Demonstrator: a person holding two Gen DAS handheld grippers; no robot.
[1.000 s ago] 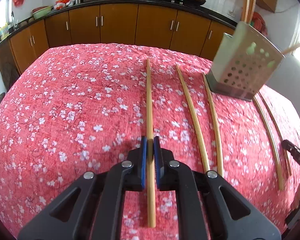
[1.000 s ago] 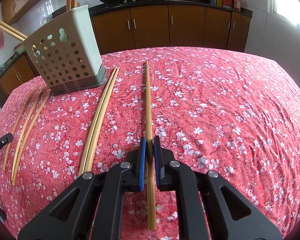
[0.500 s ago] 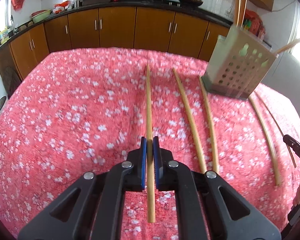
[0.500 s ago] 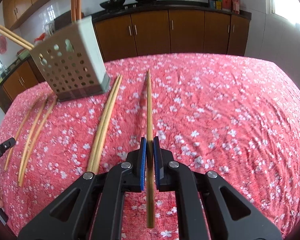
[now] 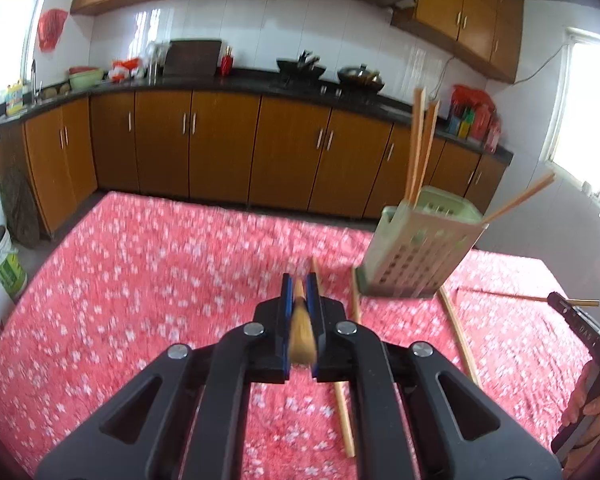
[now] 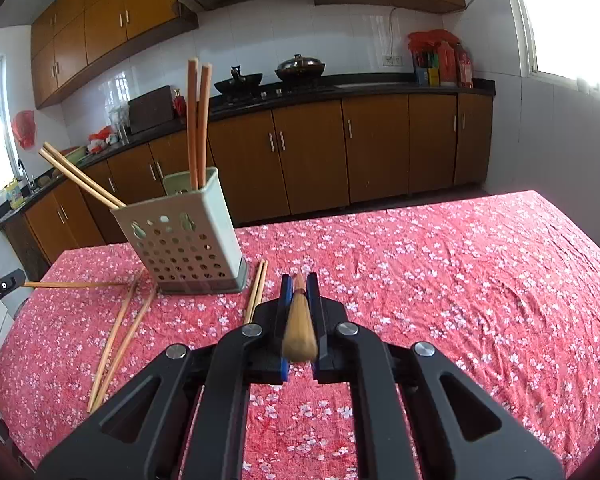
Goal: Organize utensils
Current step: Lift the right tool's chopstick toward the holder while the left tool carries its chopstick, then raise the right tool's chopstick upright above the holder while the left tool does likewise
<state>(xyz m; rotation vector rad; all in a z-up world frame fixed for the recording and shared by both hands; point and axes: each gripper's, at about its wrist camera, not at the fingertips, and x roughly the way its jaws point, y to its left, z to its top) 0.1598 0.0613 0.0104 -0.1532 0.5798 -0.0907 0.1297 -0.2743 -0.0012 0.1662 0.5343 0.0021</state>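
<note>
Bamboo, pale and round, fills the gap of each claw. The left claw [image 5: 299, 286] is clenched on a chopstick [image 5: 301, 330] seen end-on, its butt swollen by the lens and smeared by blur, its far tip hidden behind the blue pads. The right claw [image 6: 299, 285] grips another chopstick [image 6: 299, 330] the same way; that one shows sharper, with a dark band near the pads. From the right wrist view the left claw's black tip [image 6: 2, 286] appears at the frame's edge, with its chopstick sticking out level above the cloth.

The utensil holder [image 6: 184, 236] stands on the table [image 6: 460, 280], left of the right claw's line and well beyond both claws. It is pale green plastic, box-shaped and tapered, its wall pierced with rows of round holes. Two reddish chopsticks [image 6: 198, 120] stand nearly upright in it; two tan ones [image 6: 80, 176] lean out over its rim.

Loose chopsticks lie on the red cloth printed with small white blossoms: a pair [image 6: 256, 292] just beside the holder's base, partly covered by the right claw's black frame, and two more [image 6: 116, 340] splayed farther left. In the left wrist view the cloth is motion-blurred, and a hand [image 5: 592, 412] is cut off at the right edge.
</note>
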